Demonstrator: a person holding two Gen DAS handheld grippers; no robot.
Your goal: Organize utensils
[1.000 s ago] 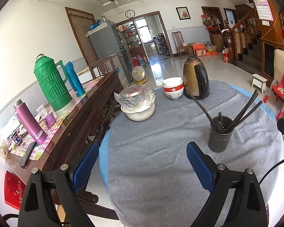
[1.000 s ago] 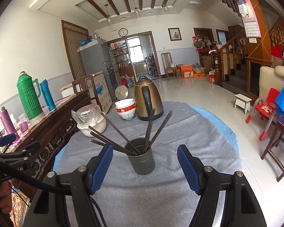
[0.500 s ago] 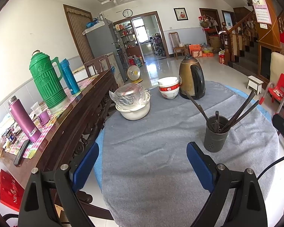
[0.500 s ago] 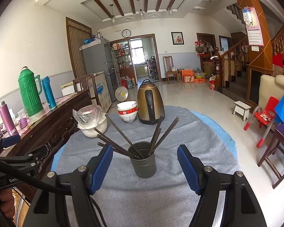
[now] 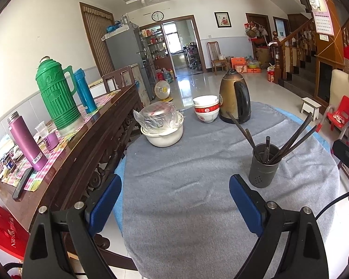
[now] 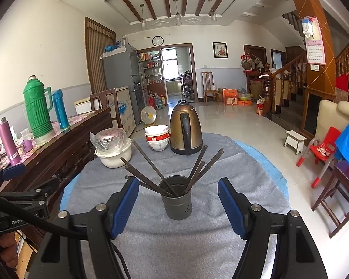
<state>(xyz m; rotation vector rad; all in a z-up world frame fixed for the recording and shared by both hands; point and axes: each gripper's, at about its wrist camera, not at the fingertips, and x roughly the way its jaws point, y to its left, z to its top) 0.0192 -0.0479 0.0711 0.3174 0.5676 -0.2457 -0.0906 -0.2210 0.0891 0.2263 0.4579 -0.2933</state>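
Observation:
A dark grey perforated utensil holder (image 6: 177, 200) stands on the grey cloth of the round table (image 6: 151, 251), with several dark chopsticks (image 6: 149, 162) fanned out of it. My right gripper (image 6: 178, 203) is open, its blue pads wide apart on either side of the holder and not touching it. In the left wrist view the same holder (image 5: 264, 166) stands ahead and to the right of my left gripper (image 5: 175, 201), which is open over bare cloth with nothing between its fingers.
A brass kettle (image 6: 186, 129), stacked red-and-white bowls (image 6: 157, 137) and a white pot under a plastic-wrapped lid (image 6: 114, 150) stand at the table's far side. A dark wooden sideboard (image 5: 81, 153) with thermoses (image 5: 57, 97) runs along the left. Chairs (image 6: 337, 186) stand to the right.
The right gripper has drawn back and risen a little, so the holder sits lower and farther between its pads. The left view has tilted upward slightly; both grippers stay open.

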